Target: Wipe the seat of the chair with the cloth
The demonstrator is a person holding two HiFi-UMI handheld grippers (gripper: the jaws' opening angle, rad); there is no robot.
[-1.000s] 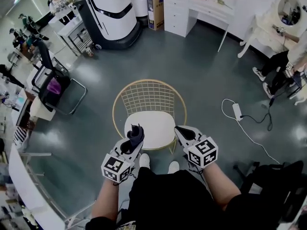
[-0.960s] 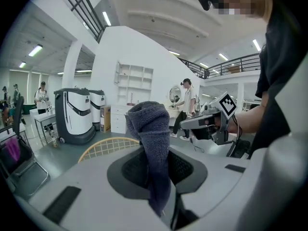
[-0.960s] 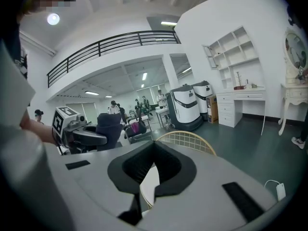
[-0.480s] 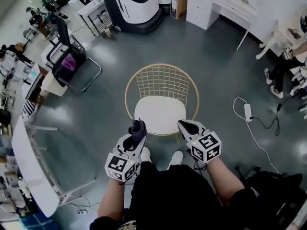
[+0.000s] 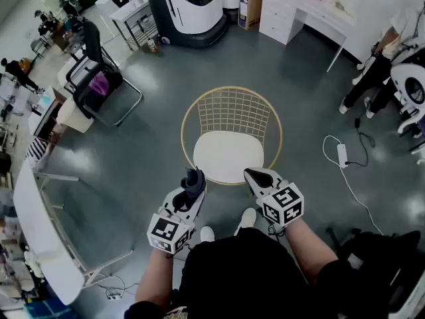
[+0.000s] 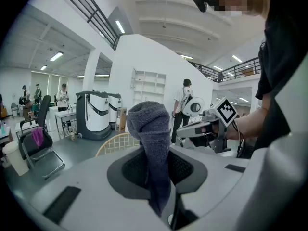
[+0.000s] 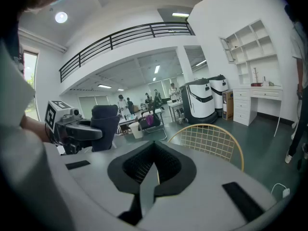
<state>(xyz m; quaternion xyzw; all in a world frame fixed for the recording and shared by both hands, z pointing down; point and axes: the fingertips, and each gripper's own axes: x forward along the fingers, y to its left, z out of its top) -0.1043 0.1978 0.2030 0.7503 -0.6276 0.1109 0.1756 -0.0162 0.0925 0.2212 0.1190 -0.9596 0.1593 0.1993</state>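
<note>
Holding cloth [image 5: 193,176] clamped in left gripper [image 5: 190,187] | right gripper [image 5: 256,176] closed, empty | both short of seat [image 5: 228,153] | wiping apparently not started

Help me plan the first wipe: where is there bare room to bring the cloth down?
The whole white seat is bare, bordered by the wire backrest behind. It is crowded only at the seat's front edge: the left gripper holding the cloth, and the right gripper, shut and empty.
</note>
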